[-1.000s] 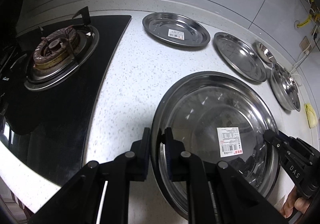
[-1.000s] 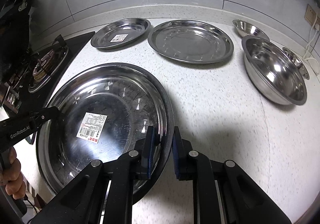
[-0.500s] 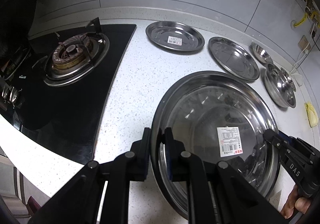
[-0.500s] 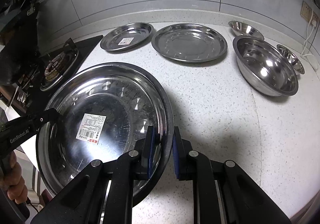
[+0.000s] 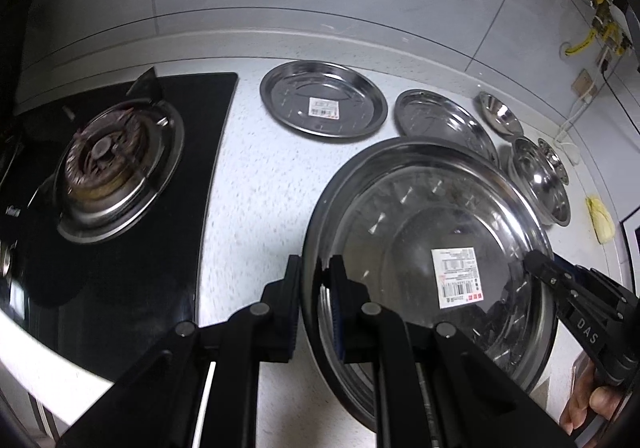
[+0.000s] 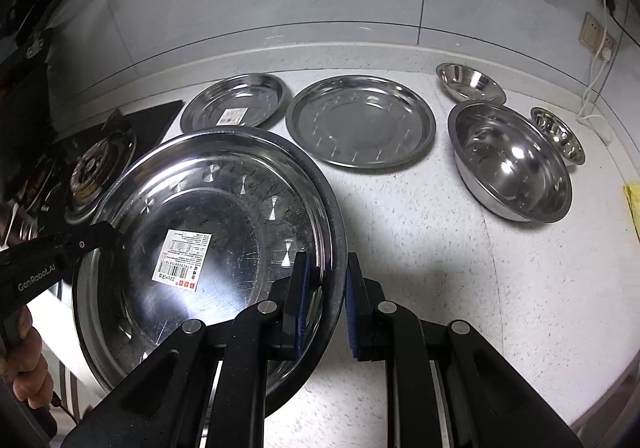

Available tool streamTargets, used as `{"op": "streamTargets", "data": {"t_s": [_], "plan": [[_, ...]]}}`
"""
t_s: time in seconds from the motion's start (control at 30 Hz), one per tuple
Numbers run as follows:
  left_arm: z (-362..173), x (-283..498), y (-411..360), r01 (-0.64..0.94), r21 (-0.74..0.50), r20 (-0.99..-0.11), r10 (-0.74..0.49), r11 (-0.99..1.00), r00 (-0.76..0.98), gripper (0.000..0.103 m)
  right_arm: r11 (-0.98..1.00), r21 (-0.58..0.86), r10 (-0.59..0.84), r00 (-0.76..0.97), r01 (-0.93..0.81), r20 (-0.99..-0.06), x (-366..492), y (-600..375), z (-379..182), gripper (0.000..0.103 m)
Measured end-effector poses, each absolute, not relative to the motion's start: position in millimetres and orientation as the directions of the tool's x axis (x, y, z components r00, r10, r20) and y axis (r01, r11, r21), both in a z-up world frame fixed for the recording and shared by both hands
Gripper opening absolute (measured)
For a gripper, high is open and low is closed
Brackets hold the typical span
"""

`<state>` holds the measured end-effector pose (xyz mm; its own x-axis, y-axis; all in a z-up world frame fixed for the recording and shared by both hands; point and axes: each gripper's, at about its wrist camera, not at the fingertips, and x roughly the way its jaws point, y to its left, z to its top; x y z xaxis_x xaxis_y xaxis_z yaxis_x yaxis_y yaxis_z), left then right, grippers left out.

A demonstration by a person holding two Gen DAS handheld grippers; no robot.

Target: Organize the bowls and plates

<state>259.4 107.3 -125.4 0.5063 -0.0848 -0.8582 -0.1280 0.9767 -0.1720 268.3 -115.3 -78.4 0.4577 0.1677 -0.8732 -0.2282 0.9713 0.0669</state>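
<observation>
Both grippers are clamped on the same big steel plate [image 5: 420, 248], one on each side of its rim. The left gripper [image 5: 315, 300] has its jaws nearly closed with the rim pinched between them, and the right gripper [image 6: 326, 304] does the same on the opposite edge. The plate has a white barcode sticker [image 6: 182, 260] inside and sits tilted above the speckled countertop [image 6: 440, 268]. Further back along the wall there's a smaller labelled plate [image 6: 236, 102], a plain plate [image 6: 360, 120], a large bowl [image 6: 512, 164] and two small bowls [image 6: 468, 82]. The gas burner [image 5: 108, 164] is off to the left.
</observation>
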Motion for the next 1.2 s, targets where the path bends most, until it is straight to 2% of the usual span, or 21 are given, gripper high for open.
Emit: {"op": "streamTargets", "data": {"t_s": [0.5, 1.2], "plan": [[-164.2, 262.1, 115.3, -0.075, -0.186, -0.902, -0.140, 0.980, 0.408, 0.012, 0.984, 0.041, 0.101, 0.355, -0.172, -0.929, 268.3, -99.1, -105.2, 0.015], [-185.9, 238.6, 98.9, -0.184, -0.139, -0.928, -0.063, 0.973, 0.366, 0.012, 0.937, 0.135, 0.218, 0.238, -0.321, -0.947, 259.5, -114.9, -142.4, 0.015]]}}
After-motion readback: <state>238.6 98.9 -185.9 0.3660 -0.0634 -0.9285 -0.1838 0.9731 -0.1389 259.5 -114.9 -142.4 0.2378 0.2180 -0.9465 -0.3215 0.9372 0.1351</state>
